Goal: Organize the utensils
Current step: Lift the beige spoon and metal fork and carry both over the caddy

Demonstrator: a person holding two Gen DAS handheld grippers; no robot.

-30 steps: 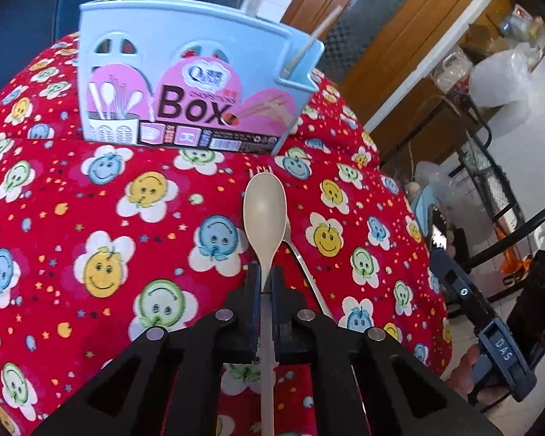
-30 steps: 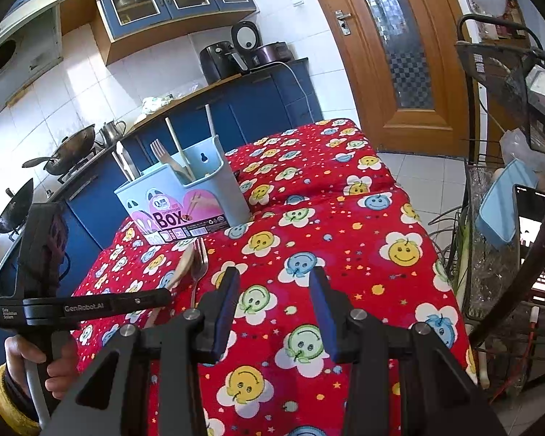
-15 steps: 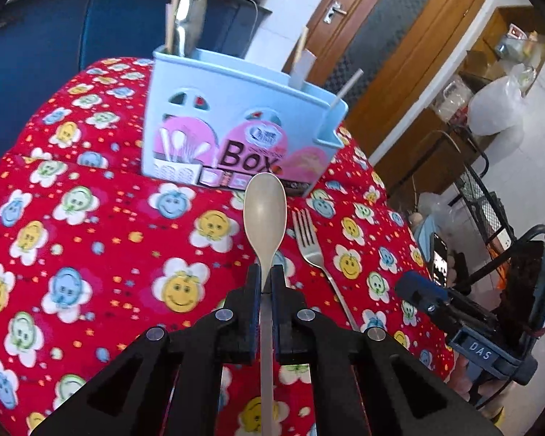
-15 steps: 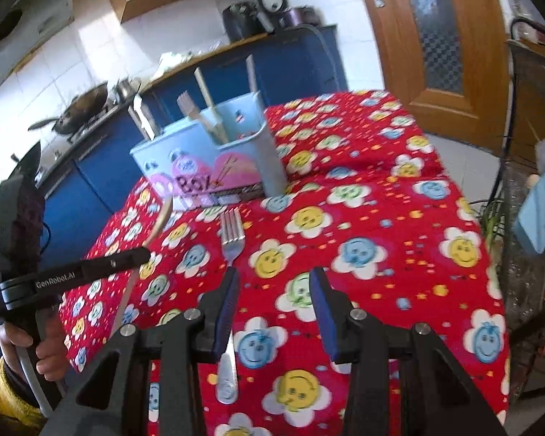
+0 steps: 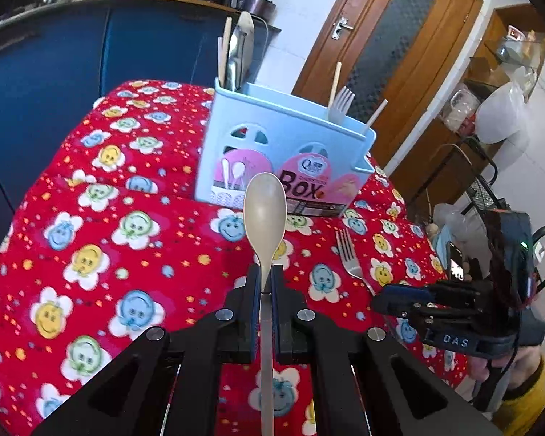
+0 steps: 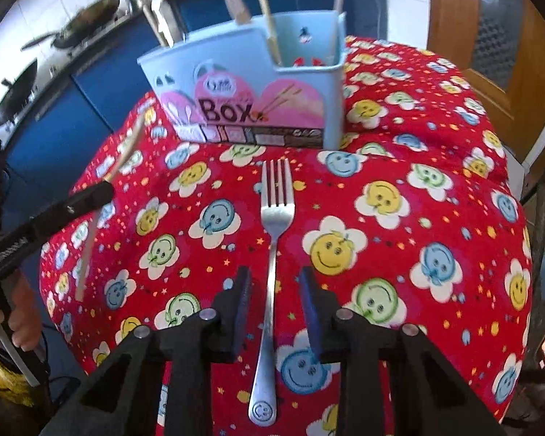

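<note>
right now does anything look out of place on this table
Only the metal fork: it lies loose on the red cloth in front of the blue utensil box instead of standing in it. The right gripper is closing around its handle. The spoon is held by the left gripper.

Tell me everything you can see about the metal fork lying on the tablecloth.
The fork is shiny silver metal with four tines and a slim handle ending in a rounded tip stamped with a smiley face. It lies flat on the red smiley-flower tablecloth, tines pointing toward the blue utensil box but short of it. Its handle runs between the fingers of the right gripper, whose jaws are closing; the pads do not yet press on it.
</note>
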